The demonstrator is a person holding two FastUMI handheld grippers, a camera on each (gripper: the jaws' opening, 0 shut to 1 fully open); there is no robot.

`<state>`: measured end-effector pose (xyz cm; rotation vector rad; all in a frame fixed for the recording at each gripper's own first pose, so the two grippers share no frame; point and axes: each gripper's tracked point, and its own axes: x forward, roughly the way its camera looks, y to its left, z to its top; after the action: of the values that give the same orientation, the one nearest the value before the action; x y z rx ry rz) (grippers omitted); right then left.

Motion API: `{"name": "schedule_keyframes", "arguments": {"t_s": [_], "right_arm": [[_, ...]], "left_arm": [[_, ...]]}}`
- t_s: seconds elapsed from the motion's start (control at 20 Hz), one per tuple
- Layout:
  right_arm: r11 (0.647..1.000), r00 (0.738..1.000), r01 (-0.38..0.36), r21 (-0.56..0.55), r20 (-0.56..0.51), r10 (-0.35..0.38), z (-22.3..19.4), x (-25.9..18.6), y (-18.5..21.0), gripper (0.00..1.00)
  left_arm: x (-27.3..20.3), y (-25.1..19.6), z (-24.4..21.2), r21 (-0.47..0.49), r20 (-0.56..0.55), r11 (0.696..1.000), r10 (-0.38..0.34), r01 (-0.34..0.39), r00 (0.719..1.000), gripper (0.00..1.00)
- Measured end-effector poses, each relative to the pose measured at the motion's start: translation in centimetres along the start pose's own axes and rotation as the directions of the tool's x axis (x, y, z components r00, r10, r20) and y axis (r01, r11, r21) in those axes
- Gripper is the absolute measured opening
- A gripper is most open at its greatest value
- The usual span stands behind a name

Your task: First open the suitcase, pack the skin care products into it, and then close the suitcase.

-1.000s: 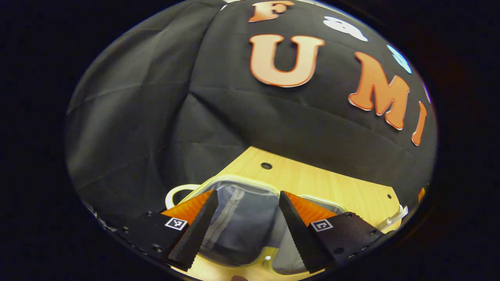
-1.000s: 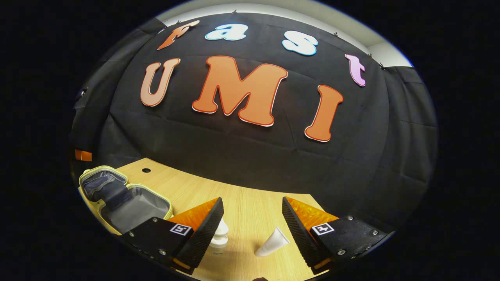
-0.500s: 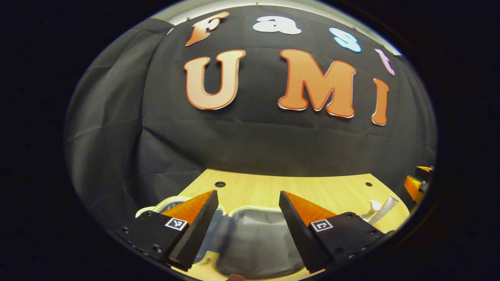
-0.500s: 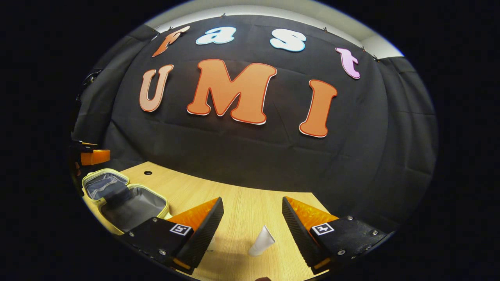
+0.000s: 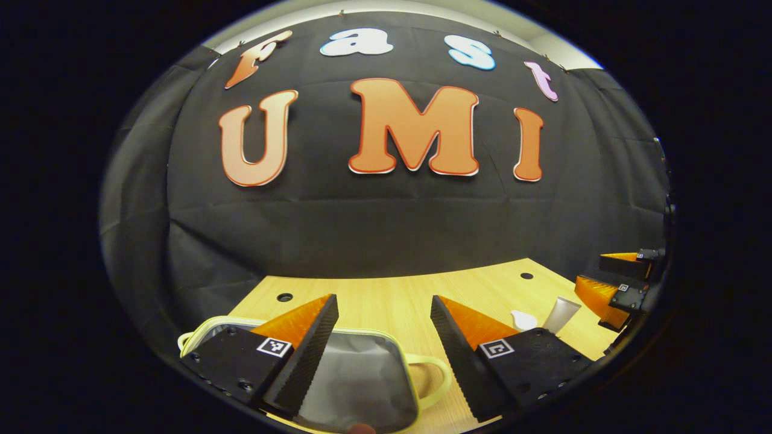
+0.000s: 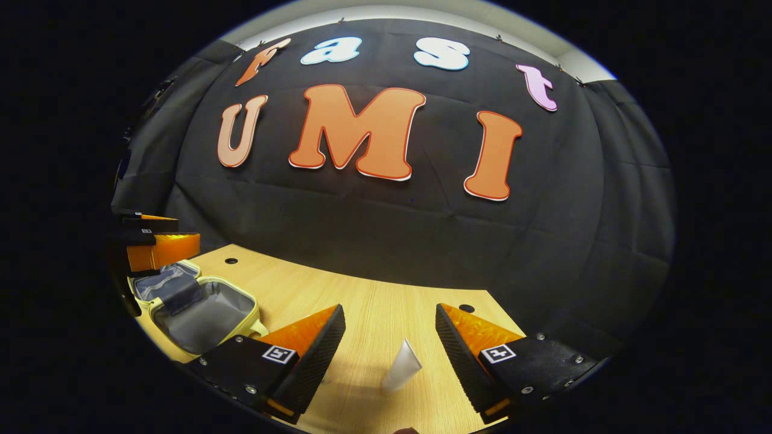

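Right gripper view: the right gripper (image 6: 386, 337) hangs over the tabletop (image 6: 362, 295) with its fingers spread and nothing between the pads. A white tube (image 6: 400, 375) lies on the wood in the gap between the two fingers, cap end toward the camera, touching neither. Off beyond the left finger sits the suitcase (image 6: 202, 310), a small yellow-rimmed case lying open with its grey lining showing and no product inside that can be seen. The left gripper (image 6: 158, 248) hovers above its far half.

In the left gripper view, the left gripper's (image 5: 383, 337) own fingers are likewise spread and empty. The suitcase (image 5: 356, 377) lies below and between them, its handle loop just inside the right finger. Past the right finger stand the tube (image 5: 562, 313) and a second white item (image 5: 523, 318), too small to identify.

Judging by this, opening is done; packing has not begun and closing remains. The tube looks the likely first pick for the right gripper.
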<state>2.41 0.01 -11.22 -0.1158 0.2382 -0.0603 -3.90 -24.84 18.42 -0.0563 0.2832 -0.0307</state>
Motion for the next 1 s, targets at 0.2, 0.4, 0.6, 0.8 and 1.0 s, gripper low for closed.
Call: {"name": "schedule_keyframes", "arguments": {"t_s": [0.2, 0.4, 0.6, 0.8, 1.0], "right_arm": [[1.000, 0.999, 0.017, 0.017, -0.044, -0.016, -1.8, 0.1, -1.7, 0.96], [1.000, 0.996, 0.017, 0.026, -0.085, -0.015, -3.5, 0.4, -2.7, 0.96], [1.000, 0.993, -0.002, 0.007, -0.118, 0.003, -5.4, 0.9, -3.4, 0.96], [0.999, 0.989, -0.039, -0.011, -0.145, 0.037, -7.4, 1.7, -3.5, 0.96], [0.997, 0.982, -0.074, -0.027, -0.176, 0.068, -9.2, 2.4, -3.0, 0.96]], "left_arm": [[0.5, -4.7, -2.3, 0.037, -0.049, 0.994, -0.096, 0.098, 0.994, 0.97], [0.5, -9.3, -5.4, 0.078, -0.111, 0.981, -0.171, 0.180, 0.979, 0.97], [1.1, -13.4, -8.6, 0.094, -0.173, 0.964, -0.232, 0.250, 0.957, 0.98], [2.2, -16.3, -11.6, 0.118, -0.209, 0.954, -0.247, 0.275, 0.946, 0.97], [4.2, -17.9, -15.2, 0.107, -0.248, 0.957, -0.238, 0.270, 0.939, 0.98]]}}
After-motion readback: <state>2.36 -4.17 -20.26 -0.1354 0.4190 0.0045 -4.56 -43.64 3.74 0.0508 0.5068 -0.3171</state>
